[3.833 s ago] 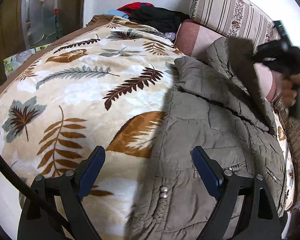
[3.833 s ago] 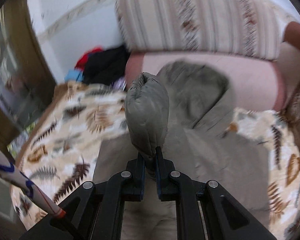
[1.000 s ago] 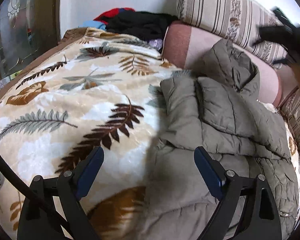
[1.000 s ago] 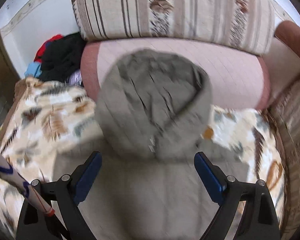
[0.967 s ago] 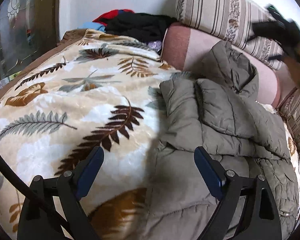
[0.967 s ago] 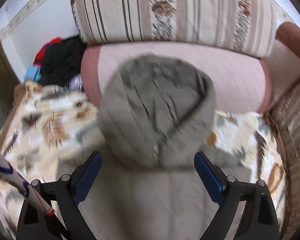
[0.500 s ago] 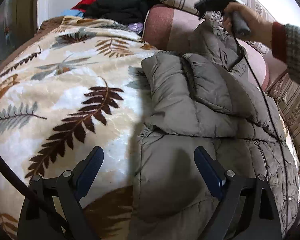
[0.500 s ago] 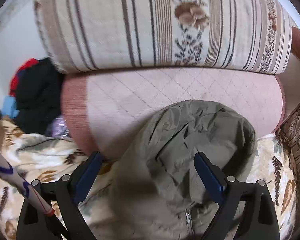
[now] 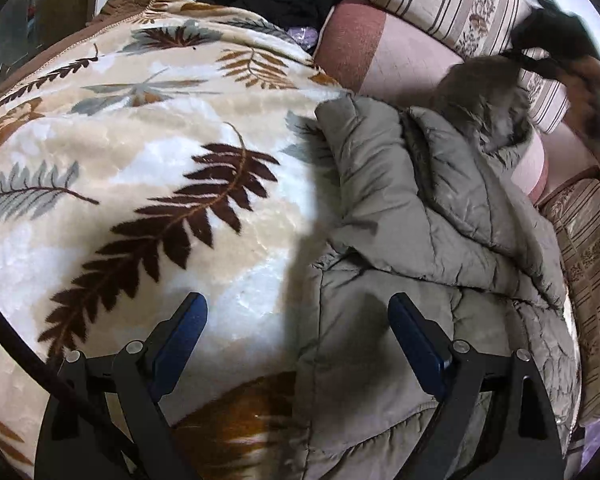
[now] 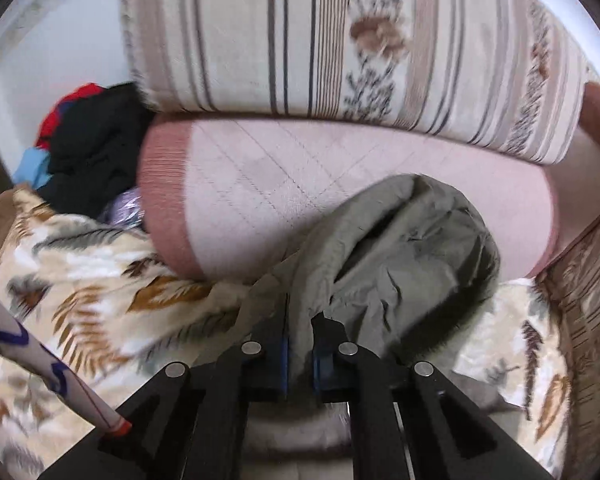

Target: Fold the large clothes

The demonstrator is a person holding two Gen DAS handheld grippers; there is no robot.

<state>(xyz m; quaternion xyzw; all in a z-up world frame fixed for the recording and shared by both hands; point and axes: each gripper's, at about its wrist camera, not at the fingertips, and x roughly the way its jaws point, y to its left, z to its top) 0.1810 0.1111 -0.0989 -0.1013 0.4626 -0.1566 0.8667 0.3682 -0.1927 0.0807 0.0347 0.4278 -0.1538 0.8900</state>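
An olive quilted jacket (image 9: pixel 428 248) lies on a leaf-print blanket (image 9: pixel 148 168), both sleeves folded across its chest. My left gripper (image 9: pixel 296 340) is open and empty, low over the jacket's left edge and the blanket. My right gripper (image 10: pixel 300 344) is shut on the rim of the jacket's hood (image 10: pixel 404 248) and holds it up near the pink bolster (image 10: pixel 284 184). In the left wrist view the right gripper (image 9: pixel 548 40) shows blurred at the far right with the lifted hood (image 9: pixel 484 100) below it.
A striped cushion (image 10: pixel 340 40) rests on the pink bolster against the wall. A pile of black, red and blue clothes (image 10: pixel 84 144) lies at the back left. A striped sofa arm (image 9: pixel 588 264) borders the right side.
My right gripper has closed on the hood's rim; half a second ago it was open above the hood. The hood is lifted. The left gripper stays open, shifted slightly.
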